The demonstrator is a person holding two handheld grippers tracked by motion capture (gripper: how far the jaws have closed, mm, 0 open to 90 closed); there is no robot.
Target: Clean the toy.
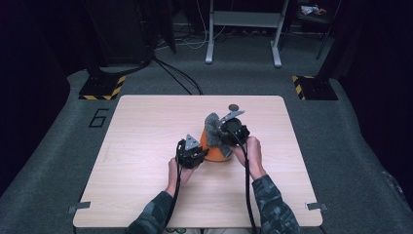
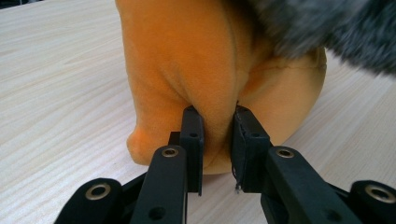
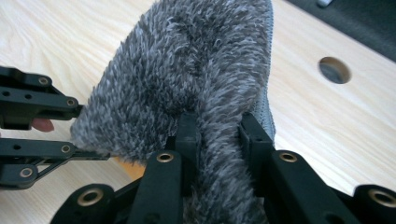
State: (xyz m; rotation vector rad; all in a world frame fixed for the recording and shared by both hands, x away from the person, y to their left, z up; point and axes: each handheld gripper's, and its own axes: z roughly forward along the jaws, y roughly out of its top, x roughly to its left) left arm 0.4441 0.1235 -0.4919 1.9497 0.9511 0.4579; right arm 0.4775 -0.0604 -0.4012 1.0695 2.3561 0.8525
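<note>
Nearby, floor marking "6" (image 1: 99, 117), unlabelled orange plush (image 2: 196, 70)

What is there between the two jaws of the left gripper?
In the left gripper view, a fold of the orange plush is pinched by the left gripper.

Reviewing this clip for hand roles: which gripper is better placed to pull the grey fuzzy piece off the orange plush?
Right. The right gripper is shut on the grey fuzzy piece, which sits on top. The left gripper pinches a fold of the orange plush near the table, so it likely serves as the anchor.
</note>
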